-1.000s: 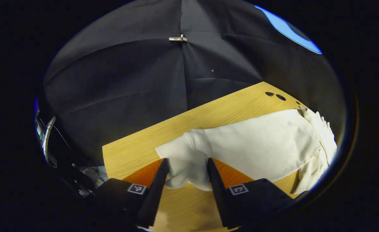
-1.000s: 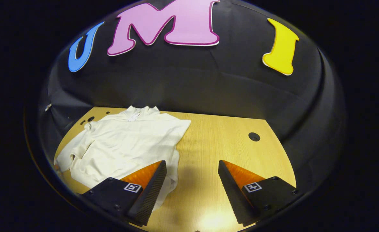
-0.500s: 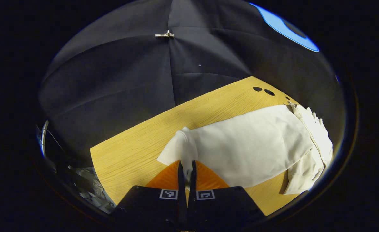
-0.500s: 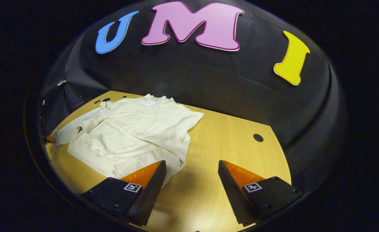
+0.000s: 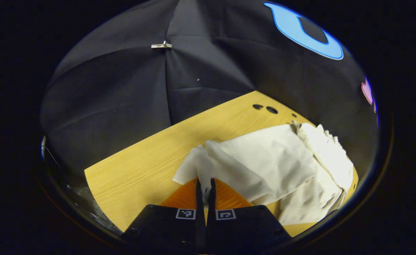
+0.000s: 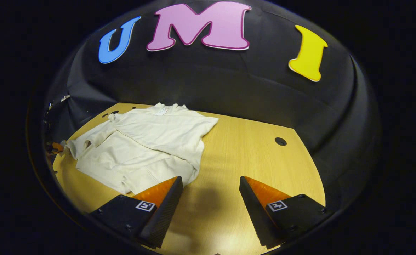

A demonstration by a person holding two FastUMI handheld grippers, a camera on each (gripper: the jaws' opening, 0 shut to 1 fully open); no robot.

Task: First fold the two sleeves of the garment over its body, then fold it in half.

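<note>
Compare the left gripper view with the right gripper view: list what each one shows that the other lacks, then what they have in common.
Left gripper view: the left hand-held gripper, shut on the cuff of the garment's sleeve, and a metal clip on the wall cloth's seam.

Right gripper view: the right hand-held gripper, open above bare table, holding nothing; the neck label of the garment; and a single round hole in the table, right of the garment.

Both: the cream garment lying on the wooden table, with black cloth behind it.
</note>
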